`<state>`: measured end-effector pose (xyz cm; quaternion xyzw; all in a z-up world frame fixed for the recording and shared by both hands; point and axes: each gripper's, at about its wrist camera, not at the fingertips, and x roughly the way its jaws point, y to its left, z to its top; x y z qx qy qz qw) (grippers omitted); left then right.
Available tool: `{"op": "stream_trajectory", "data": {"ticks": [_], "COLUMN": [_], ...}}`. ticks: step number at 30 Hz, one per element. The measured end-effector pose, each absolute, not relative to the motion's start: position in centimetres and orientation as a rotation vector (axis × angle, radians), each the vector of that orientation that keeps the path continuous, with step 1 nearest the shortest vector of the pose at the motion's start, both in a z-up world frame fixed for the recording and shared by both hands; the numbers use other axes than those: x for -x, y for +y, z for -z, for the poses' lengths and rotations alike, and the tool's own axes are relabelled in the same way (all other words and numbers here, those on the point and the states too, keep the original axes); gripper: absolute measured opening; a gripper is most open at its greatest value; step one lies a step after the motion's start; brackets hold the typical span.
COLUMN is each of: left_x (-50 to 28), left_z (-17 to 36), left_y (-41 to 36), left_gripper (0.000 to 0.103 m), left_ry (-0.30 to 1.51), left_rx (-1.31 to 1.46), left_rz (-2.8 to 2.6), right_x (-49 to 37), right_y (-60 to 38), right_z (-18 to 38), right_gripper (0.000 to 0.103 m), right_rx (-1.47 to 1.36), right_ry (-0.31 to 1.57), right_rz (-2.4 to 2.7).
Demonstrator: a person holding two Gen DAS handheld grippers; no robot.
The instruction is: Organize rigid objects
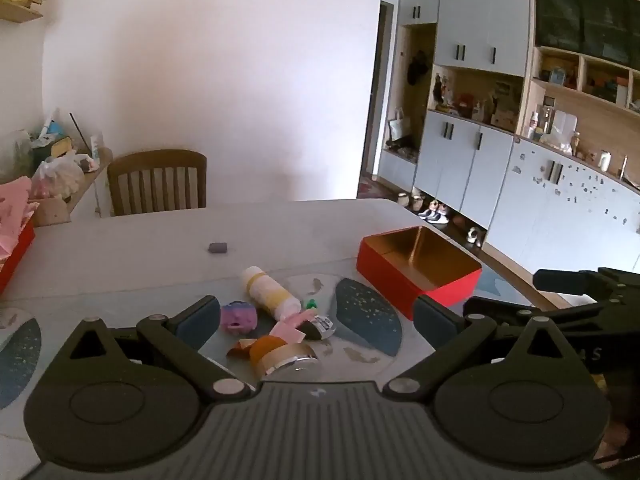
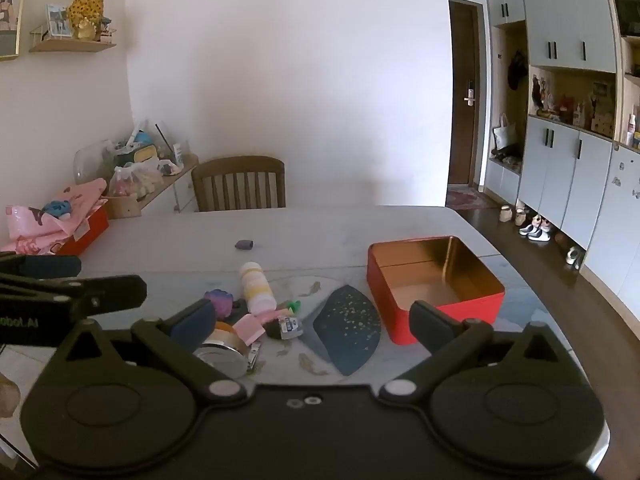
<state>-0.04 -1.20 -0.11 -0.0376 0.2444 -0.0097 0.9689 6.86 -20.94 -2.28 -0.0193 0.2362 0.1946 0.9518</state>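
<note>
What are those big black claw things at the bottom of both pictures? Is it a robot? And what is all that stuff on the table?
No robot here. A person holds one grabbing tool in each hand, and each tool carries a camera that looks out along its two fingers. One picture comes from the left gripper, the other from the right gripper. Both are open and hold nothing.

On the grey table lies a little heap: a white and yellow bottle, a purple toy, a round tin with a shiny lid, a pink piece and some smaller bits. To the right of the heap sits a red box, open and empty inside. A small dark block lies alone, farther back.
</note>
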Motion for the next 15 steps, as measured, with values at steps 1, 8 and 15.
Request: {"op": "stream_trajectory", "data": {"ticks": [1, 8, 15], "left_x": [-0.01, -0.12, -0.15], "left_z": [0.15, -0.10, -0.23], "left_y": [-1.20, -0.99, -0.40], "left_gripper": [0.103, 0.103, 0.103], "left_ry": [0.493, 0.487, 0.479], "left_rx": [0.076, 0.075, 0.080], "left_rz": [0.020, 0.022, 0.013], "right_x": [-6.89, -6.97, -7.04], "right_y": [-21.00, -20.93, -20.56], "right_z": [2.14, 1.89, 1.99], "right_gripper": [0.103, 0.103, 0.103], "right_rx": [0.038, 0.034, 0.032], "right_ry": [0.481, 0.481, 0.480], "right_rz": [-0.395, -0.381, -0.389]}}
